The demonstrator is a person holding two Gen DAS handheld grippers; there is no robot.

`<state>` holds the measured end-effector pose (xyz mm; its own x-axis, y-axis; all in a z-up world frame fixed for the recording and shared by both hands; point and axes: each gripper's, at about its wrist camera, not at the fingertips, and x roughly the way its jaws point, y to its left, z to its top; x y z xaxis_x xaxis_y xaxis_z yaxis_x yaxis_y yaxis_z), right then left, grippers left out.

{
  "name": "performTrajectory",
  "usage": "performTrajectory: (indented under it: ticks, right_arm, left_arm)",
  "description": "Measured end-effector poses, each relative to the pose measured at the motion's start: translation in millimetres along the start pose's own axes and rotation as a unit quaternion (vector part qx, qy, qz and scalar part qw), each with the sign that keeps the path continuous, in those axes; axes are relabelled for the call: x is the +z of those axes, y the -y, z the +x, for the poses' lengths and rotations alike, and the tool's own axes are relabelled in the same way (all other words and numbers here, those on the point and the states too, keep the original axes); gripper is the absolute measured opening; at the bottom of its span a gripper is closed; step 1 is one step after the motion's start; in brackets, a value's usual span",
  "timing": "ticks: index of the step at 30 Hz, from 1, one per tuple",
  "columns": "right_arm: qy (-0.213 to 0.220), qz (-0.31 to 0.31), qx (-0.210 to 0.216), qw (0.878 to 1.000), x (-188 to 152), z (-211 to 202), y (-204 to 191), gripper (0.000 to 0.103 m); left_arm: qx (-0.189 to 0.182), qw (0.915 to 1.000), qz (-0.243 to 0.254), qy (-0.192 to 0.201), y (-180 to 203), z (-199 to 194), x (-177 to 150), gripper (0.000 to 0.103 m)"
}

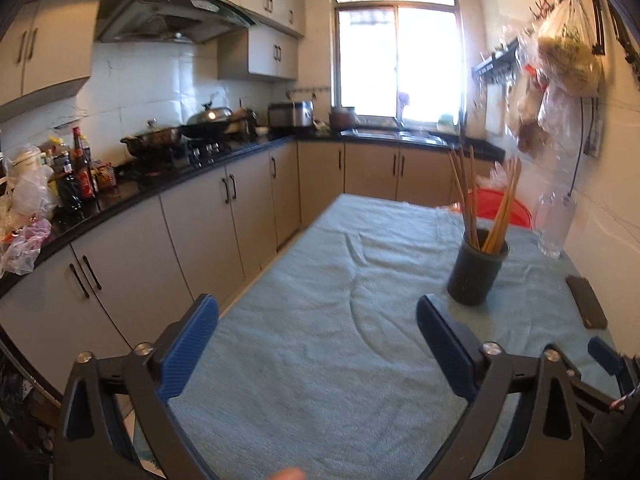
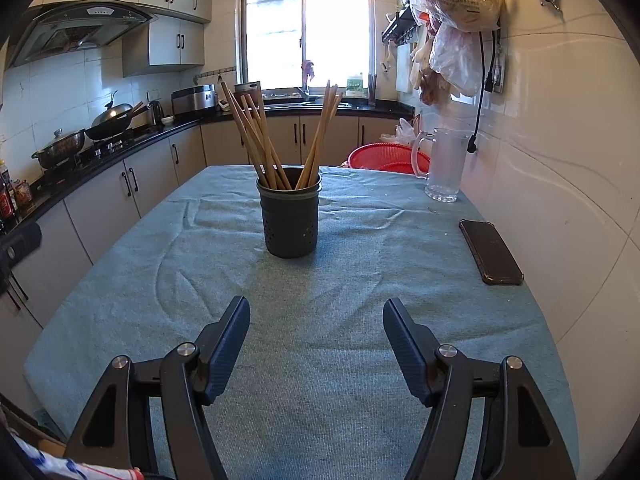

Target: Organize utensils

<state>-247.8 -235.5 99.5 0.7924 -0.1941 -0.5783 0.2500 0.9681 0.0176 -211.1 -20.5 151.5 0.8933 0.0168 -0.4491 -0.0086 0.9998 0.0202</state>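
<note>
A dark perforated utensil holder (image 2: pixel 291 220) stands upright on the blue-green table cloth (image 2: pixel 320 280). Several wooden chopsticks (image 2: pixel 256 140) lean inside it in two bunches. In the left wrist view the holder (image 1: pixel 476 270) stands ahead to the right, with the chopsticks (image 1: pixel 466 196) in it. My left gripper (image 1: pixel 318 312) is open and empty above the cloth (image 1: pixel 320 280), left of the holder. My right gripper (image 2: pixel 316 312) is open and empty, directly in front of the holder and apart from it. Part of the right gripper (image 1: pixel 604 356) shows at the left view's right edge.
A black phone (image 2: pixel 491 252) lies on the cloth at the right near the wall. A glass mug (image 2: pixel 442 168) stands at the far right. A red basket (image 2: pixel 384 158) sits behind the table. Plastic bags (image 2: pixel 456 20) hang on the wall. Counter and cabinets (image 2: pixel 120 176) run along the left.
</note>
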Motion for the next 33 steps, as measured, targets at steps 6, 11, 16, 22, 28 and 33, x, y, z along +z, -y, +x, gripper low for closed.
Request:
performTrajectory:
  ticks: [6, 11, 16, 22, 28, 33]
  right_arm:
    - [0.003, -0.011, -0.003, 1.0, -2, -1, -4, 0.074]
    - [0.003, -0.013, -0.001, 1.0, -2, -1, -5, 0.074]
    - [0.0, -0.012, -0.001, 1.0, -4, 1, -6, 0.075]
    - [-0.005, -0.009, -0.001, 1.0, -6, 4, -4, 0.075]
    - [-0.009, -0.007, -0.002, 1.0, -8, 6, -3, 0.075]
    - [-0.01, -0.009, -0.003, 1.0, -8, 7, -4, 0.075]
  left_arm:
    - [-0.016, 0.9997, -0.01, 0.016, -8, -7, 3, 0.103]
    - [-0.021, 0.9997, 0.005, -0.008, -3, 2, -2, 0.103]
    - [-0.019, 0.9994, 0.024, -0.018, 6, 6, -8, 0.103]
    - [0.005, 0.9997, 0.022, -0.006, 9, 5, -10, 0.103]
    - [0.025, 0.9994, 0.022, 0.006, 11, 2, -11, 0.103]
    - [0.02, 0.9994, 0.029, -0.007, 13, 5, -14, 0.103]
